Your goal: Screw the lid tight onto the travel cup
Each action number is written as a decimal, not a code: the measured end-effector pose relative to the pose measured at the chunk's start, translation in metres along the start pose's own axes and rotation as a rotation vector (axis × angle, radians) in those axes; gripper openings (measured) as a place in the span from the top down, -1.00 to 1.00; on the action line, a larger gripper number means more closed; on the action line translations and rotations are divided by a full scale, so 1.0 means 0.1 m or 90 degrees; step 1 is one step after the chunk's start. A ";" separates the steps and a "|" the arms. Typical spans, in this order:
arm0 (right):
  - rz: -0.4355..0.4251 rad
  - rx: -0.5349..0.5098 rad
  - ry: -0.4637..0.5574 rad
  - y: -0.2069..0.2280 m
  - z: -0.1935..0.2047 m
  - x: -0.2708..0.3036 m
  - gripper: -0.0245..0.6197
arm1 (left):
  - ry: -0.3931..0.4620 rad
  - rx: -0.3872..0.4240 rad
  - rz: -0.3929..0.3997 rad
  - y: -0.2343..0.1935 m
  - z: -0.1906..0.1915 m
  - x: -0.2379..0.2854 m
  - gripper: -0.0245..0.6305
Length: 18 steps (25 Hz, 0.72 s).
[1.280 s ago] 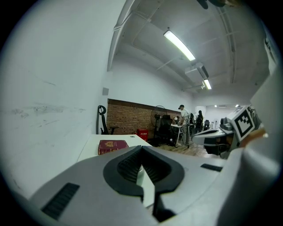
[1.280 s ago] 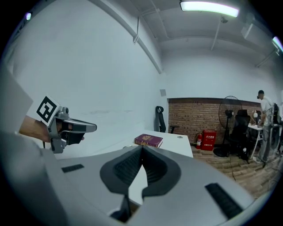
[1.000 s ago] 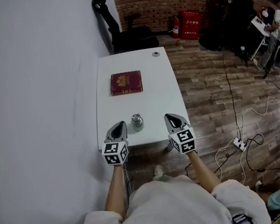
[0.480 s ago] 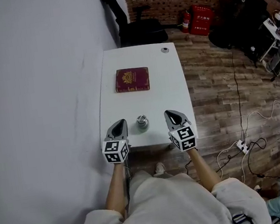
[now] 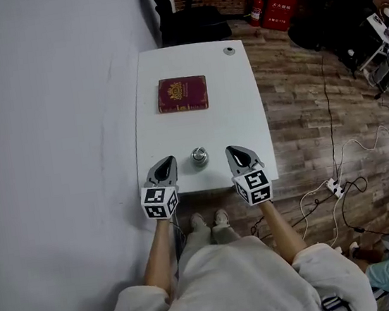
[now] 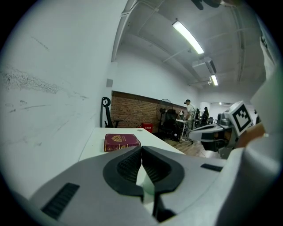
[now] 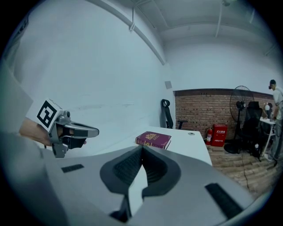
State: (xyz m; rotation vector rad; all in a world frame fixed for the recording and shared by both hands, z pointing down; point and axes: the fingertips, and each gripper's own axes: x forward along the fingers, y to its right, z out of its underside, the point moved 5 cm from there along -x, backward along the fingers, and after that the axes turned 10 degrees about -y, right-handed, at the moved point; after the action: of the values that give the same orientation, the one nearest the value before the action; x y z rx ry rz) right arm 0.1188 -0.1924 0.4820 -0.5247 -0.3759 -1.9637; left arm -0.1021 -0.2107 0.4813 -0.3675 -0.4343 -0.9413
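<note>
White table [image 5: 245, 109], travel cup [image 5: 199, 156] at its near edge, both tools closed and empty.
Seen from above, the steel-coloured cup stands upright on the table, close to the near edge and about mid-width; I make out only its round top. My left gripper [image 5: 167, 161] hangs over the table's near-left corner and my right gripper [image 5: 230, 151] over its near-right part, with the cup between them and touched by neither. Each gripper's own view shows its jaws pressed together with nothing in them. A maroon book [image 5: 182, 94] lies flat at the table's middle; a small round disc [image 5: 229, 50] sits by its far edge.
</note>
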 end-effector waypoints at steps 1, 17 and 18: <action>-0.001 0.002 -0.003 -0.01 0.02 0.01 0.92 | -0.003 0.000 0.002 0.00 0.02 0.01 0.90; -0.027 0.016 -0.050 -0.11 0.52 0.22 0.92 | -0.052 -0.015 0.024 -0.05 0.57 0.21 0.90; -0.031 0.017 -0.051 -0.12 0.55 0.23 0.92 | -0.055 -0.017 0.025 -0.05 0.62 0.23 0.90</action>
State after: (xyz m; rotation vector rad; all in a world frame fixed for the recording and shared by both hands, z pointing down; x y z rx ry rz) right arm 0.1103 -0.1787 0.5405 -0.5836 -0.4688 -1.9860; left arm -0.1067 -0.1996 0.5461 -0.4410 -0.4910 -0.8957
